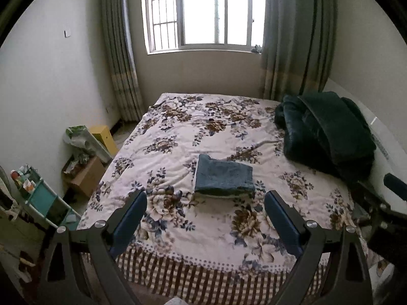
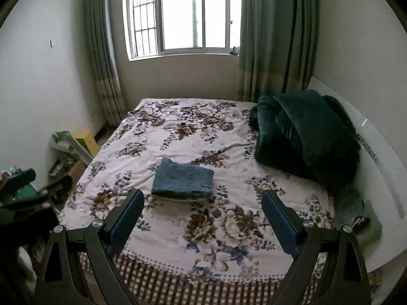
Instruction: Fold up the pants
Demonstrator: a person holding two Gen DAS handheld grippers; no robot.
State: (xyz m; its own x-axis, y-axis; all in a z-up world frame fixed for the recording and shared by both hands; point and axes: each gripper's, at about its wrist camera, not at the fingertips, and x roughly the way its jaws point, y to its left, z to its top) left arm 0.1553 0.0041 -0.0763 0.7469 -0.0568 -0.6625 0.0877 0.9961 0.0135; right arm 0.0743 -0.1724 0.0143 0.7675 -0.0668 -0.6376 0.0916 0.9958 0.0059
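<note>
The blue pants [image 1: 223, 176] lie folded into a flat rectangle in the middle of the floral bedspread [image 1: 178, 137]; they also show in the right wrist view [image 2: 183, 179]. My left gripper [image 1: 205, 198] is open and empty, held back above the bed's near edge, apart from the pants. My right gripper [image 2: 202, 198] is open and empty too, held at a like distance, with the pants ahead and a little left. The other gripper's body shows at the right edge [image 1: 381, 213] of the left wrist view and at the left edge [image 2: 23, 193] of the right wrist view.
A dark green blanket [image 1: 330, 129] is heaped at the bed's right side against a white headboard [image 2: 381, 157]. Boxes, bags and a teal shelf [image 1: 43, 198] stand on the floor to the left. A window [image 1: 203, 10] with curtains is behind the bed.
</note>
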